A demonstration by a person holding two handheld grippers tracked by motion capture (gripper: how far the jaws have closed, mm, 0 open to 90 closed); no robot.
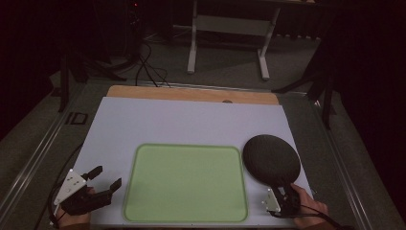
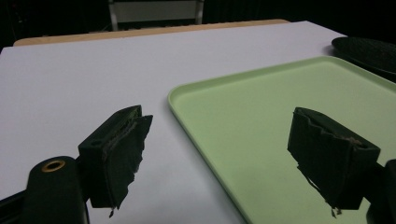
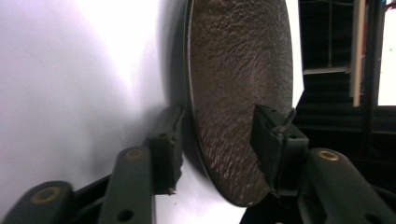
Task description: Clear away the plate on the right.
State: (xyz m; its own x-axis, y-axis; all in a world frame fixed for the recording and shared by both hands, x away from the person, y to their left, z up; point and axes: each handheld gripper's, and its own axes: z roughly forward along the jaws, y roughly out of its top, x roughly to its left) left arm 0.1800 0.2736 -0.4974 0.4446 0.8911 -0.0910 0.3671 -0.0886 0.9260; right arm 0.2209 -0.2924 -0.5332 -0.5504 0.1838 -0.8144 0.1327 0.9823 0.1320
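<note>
A round black plate (image 1: 271, 159) with a rough texture lies on the white mat just right of the green tray (image 1: 186, 182). My right gripper (image 1: 282, 200) is at the plate's near rim. In the right gripper view one jaw is under the plate (image 3: 233, 84) and the other over its top face, closed on the rim. My left gripper (image 1: 104, 179) hovers near the mat's front left corner, open and holding nothing. Its fingers (image 2: 119, 149) frame the tray's left edge (image 2: 187, 116).
The white mat (image 1: 191, 120) covers a wooden table whose far edge (image 1: 191, 93) shows. A white table frame (image 1: 230, 33) and cables (image 1: 148, 67) stand on the floor beyond. The surroundings are dark.
</note>
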